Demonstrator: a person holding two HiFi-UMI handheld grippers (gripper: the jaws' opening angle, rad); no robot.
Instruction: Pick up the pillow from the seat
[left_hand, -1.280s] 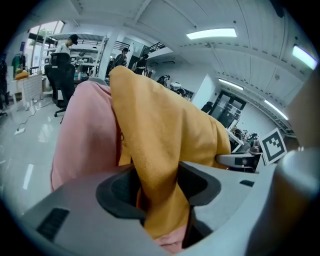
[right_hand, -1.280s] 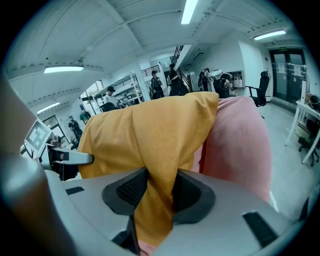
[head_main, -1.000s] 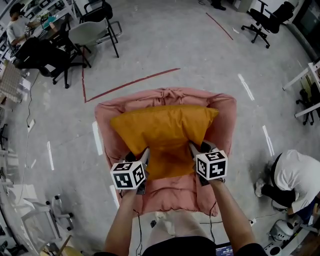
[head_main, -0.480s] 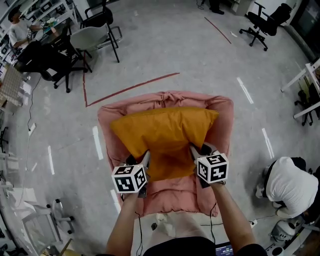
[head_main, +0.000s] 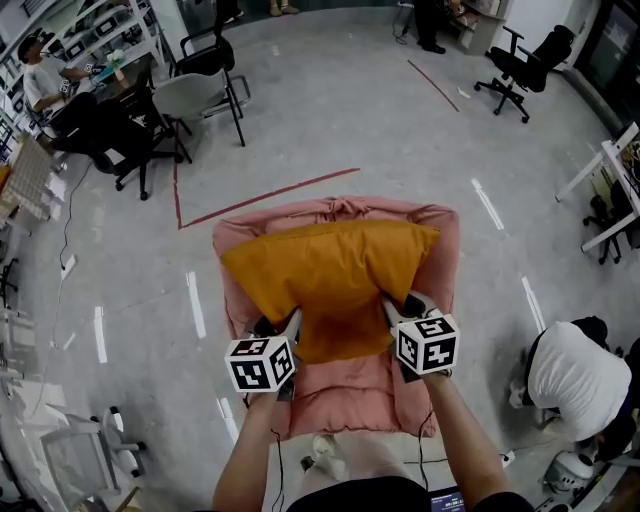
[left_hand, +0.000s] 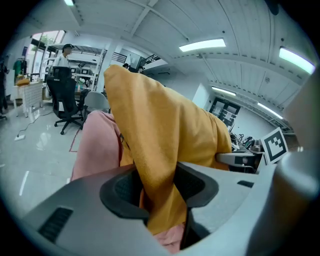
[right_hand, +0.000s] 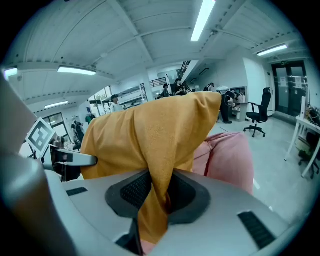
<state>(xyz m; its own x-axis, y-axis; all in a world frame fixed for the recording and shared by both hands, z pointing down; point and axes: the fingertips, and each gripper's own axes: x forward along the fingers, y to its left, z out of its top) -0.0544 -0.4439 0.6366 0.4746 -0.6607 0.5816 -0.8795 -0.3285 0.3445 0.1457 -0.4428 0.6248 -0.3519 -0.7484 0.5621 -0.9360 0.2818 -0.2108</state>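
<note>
pillow (head_main: 330, 275): mustard-yellow soft cloth, a wide rectangle, smooth across the middle. It is creased and bunched along the near edge, and its far corners stick out left and right.
place: over the pink seat (head_main: 350, 392), between its arms, with the far edge near the backrest. Whether it rests on the cushion cannot be told.
left gripper (head_main: 288, 330): jaws pinch a fold at the pillow's near left edge. Cloth fills the gap between the pads and hangs below them.
right gripper (head_main: 398, 312): jaws pinch a fold at the near right edge in the same way.
in the way: the seat's puffy, wrinkled arms and back rise round the pillow on three sides.
far left: seated person (head_main: 45, 78) at a desk, black chairs (head_main: 130, 140), grey chair (head_main: 195, 95).
floor: grey, with a red tape line (head_main: 265, 195) beyond the seat and white strips (head_main: 195, 303) on either side.
right: office chair (head_main: 525, 62) far back, white table (head_main: 600, 165) at the edge, crouching person (head_main: 575, 375) in white, apart from the seat.
</note>
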